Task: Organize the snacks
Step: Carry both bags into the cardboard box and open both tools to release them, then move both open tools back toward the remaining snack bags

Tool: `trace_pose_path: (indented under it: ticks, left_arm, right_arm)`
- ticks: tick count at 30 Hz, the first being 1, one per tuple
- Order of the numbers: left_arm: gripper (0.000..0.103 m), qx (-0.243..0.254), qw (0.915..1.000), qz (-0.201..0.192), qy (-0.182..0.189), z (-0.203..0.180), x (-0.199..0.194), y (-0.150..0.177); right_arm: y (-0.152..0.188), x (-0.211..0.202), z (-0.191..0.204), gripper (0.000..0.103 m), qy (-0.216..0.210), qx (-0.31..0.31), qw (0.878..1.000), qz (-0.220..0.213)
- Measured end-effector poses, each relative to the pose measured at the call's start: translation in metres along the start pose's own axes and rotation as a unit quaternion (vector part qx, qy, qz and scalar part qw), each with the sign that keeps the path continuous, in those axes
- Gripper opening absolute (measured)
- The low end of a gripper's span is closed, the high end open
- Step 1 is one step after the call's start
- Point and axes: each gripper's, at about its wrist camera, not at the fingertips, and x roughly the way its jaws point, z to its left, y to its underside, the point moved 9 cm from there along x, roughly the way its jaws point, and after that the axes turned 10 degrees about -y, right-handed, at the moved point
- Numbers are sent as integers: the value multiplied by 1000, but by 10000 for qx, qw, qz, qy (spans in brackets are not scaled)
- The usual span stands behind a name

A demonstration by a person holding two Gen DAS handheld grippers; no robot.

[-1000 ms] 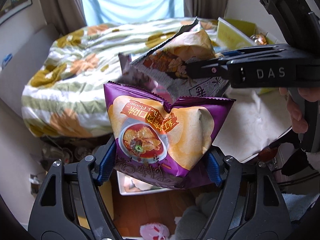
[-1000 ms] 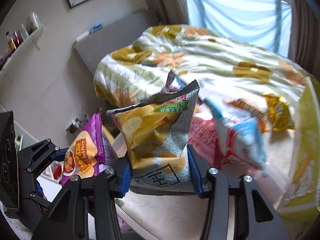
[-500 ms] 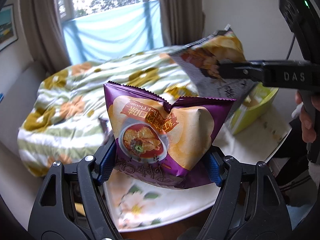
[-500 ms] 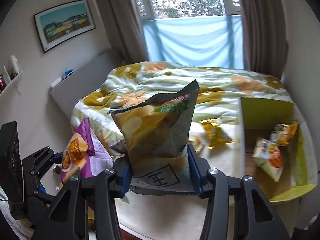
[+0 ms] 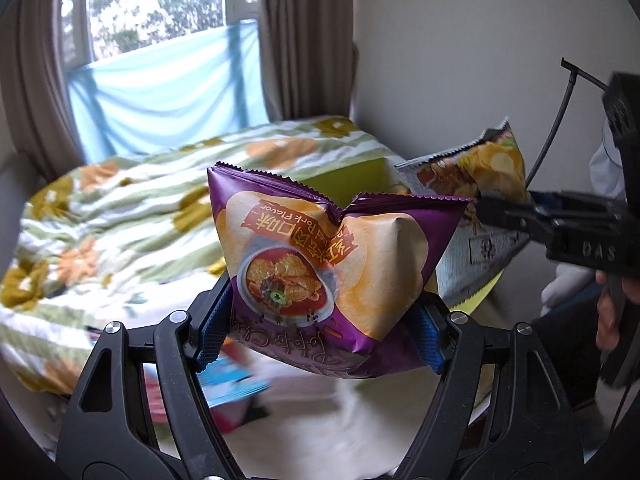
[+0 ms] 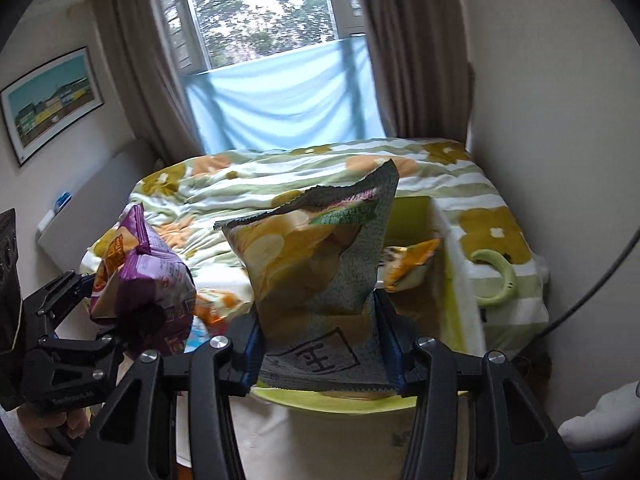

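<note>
Motion blur smears the bench (image 5: 320, 420); the blue packet (image 5: 232, 384) at its left edge is unreadable. Only the right wrist view looks into the green box (image 6: 412, 216) at the bench's far right corner, an orange snack bag (image 6: 408, 264) inside. Left tool (image 5: 320, 336) clamps the purple chip bag (image 5: 332, 272), held above the bench. Right tool (image 6: 320, 356) pinches the grey-yellow chip bag (image 6: 320, 264) near its bottom seam, in front of the box.

The left gripper (image 5: 320, 332) points forward and down, its blue pads (image 5: 212, 328) clamped on a bag at 12 o'clock. The right gripper (image 6: 320, 348), at its 3 o'clock, is clamped likewise, fingers (image 5: 608, 312) wrapping its handle.
</note>
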Motion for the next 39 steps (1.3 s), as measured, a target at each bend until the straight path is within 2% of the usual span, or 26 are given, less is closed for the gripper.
trace_pose_path:
  ticks: [6, 8, 9, 10, 11, 19, 27, 33, 34, 37, 39]
  left_arm:
    - [73, -216, 9989, 416, 63, -49, 56, -7]
    - [78, -327, 9980, 537, -6, -59, 71, -4]
    - [86, -379, 9975, 592, -31, -61, 75, 0]
    - [99, -419, 9967, 685, -68, -63, 82, 1]
    - [103, -449, 9961, 749, -95, -63, 85, 5]
    - [102, -635, 9936, 853, -382, -55, 74, 31]
    - [102, -881, 9893, 918, -720, -37, 59, 47]
    - [102, -1017, 9858, 986, -907, -27, 48, 57]
    - [102, -1032, 9854, 990, -923, -26, 47, 59]
    - [102, -1073, 9845, 1008, -951, -24, 40, 67]
    - [102, -1095, 9841, 1006, -970, -24, 35, 72]
  right_arm:
    - [-4, -3, -57, 45, 101, 207, 9997, 98]
    - [-4, -2, -68, 45, 99, 216, 9996, 152]
    - [-3, -1, -73, 45, 102, 221, 9995, 181]
    - [-2, 1, -78, 45, 81, 236, 9995, 213]
    - [-1, 2, -83, 45, 60, 251, 9994, 232]
    - [8, 11, -99, 45, -7, 326, 9987, 391]
    - [16, 41, -94, 45, -150, 150, 9970, 741]
    - [21, 59, -92, 47, -365, 325, 9943, 948]
    - [22, 60, -93, 52, -338, 313, 9942, 976]
    - [23, 57, -94, 103, -216, 312, 9954, 876]
    - [23, 51, -94, 103, -188, 274, 9968, 727]
